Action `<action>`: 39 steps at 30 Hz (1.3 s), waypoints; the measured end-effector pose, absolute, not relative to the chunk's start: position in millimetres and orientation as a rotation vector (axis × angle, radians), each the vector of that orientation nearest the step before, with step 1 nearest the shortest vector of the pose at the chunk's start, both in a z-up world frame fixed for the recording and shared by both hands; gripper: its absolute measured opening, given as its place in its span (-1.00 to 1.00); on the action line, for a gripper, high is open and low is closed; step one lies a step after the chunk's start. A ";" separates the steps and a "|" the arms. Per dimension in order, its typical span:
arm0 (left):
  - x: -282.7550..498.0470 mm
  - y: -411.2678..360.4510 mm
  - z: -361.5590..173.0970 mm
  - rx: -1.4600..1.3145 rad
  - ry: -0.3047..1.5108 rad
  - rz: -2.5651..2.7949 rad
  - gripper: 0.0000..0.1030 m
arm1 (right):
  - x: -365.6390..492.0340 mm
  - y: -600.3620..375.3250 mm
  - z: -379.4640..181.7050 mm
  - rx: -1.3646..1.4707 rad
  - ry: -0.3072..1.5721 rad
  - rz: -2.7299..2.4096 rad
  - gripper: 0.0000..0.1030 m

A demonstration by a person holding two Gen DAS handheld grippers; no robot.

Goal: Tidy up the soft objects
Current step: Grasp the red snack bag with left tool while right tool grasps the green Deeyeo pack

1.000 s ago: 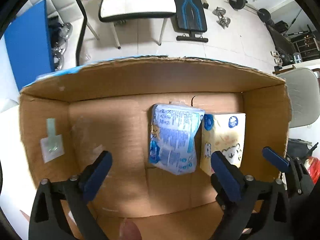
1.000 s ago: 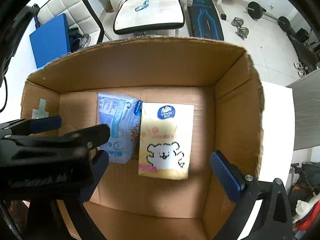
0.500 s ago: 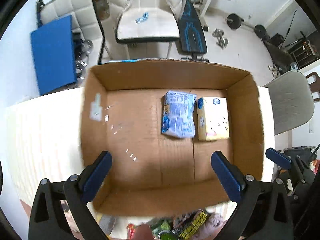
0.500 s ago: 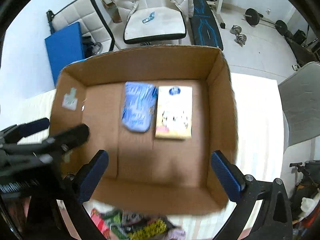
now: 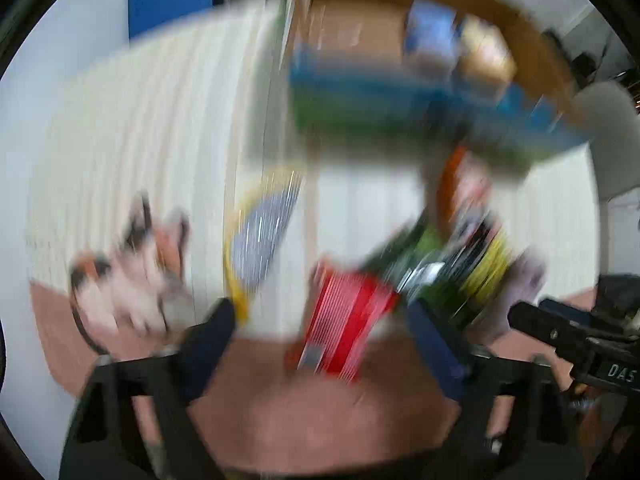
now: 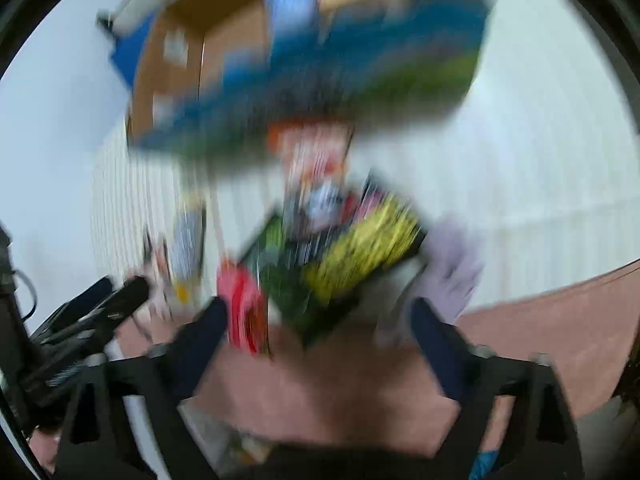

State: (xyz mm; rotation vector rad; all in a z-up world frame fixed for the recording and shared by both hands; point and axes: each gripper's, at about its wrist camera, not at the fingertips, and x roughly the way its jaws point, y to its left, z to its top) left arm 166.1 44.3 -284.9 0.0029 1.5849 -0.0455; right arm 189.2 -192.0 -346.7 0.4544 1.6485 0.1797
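Note:
Both views are heavily motion-blurred. My left gripper [image 5: 320, 328] is open and empty above a red packet [image 5: 344, 320] and next to a yellow-edged grey pouch [image 5: 260, 240] and a pink plush toy [image 5: 132, 280]. My right gripper [image 6: 320, 320] is open and empty over a green and yellow packet [image 6: 340, 264], a red packet [image 6: 244, 312] and a lilac soft item [image 6: 452, 276]. The cardboard box [image 5: 360, 28] stands beyond them, holding a blue tissue pack [image 5: 432, 36] and a yellow tissue pack [image 5: 484, 52].
The box's near outer wall [image 6: 320, 80] is printed blue and green. The items lie on a white ribbed cloth [image 5: 140, 140] over a reddish table edge [image 5: 320, 408]. A grey chair [image 5: 608, 136] stands at the right. The other gripper [image 5: 580, 340] shows at the right edge.
Both grippers have pulled back out of the box and swung down fast toward the pile of packets and soft items in front of it. Both stay open.

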 end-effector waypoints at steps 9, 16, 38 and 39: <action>118.1 78.5 -344.0 -0.061 1.697 -0.013 0.28 | 188.4 -109.8 -405.2 0.039 1.687 0.213 0.45; 120.4 81.4 -347.3 -0.059 1.691 -0.031 0.28 | 181.4 -97.0 -421.0 -0.005 1.763 0.206 0.10; 118.0 82.1 -380.5 -0.116 1.758 -0.032 -0.01 | 192.2 -95.7 -412.6 0.049 1.811 0.334 -0.12; 115.3 89.2 -380.8 -0.155 1.759 -0.012 -0.01 | 190.3 -93.0 -414.3 0.044 1.822 0.330 -0.14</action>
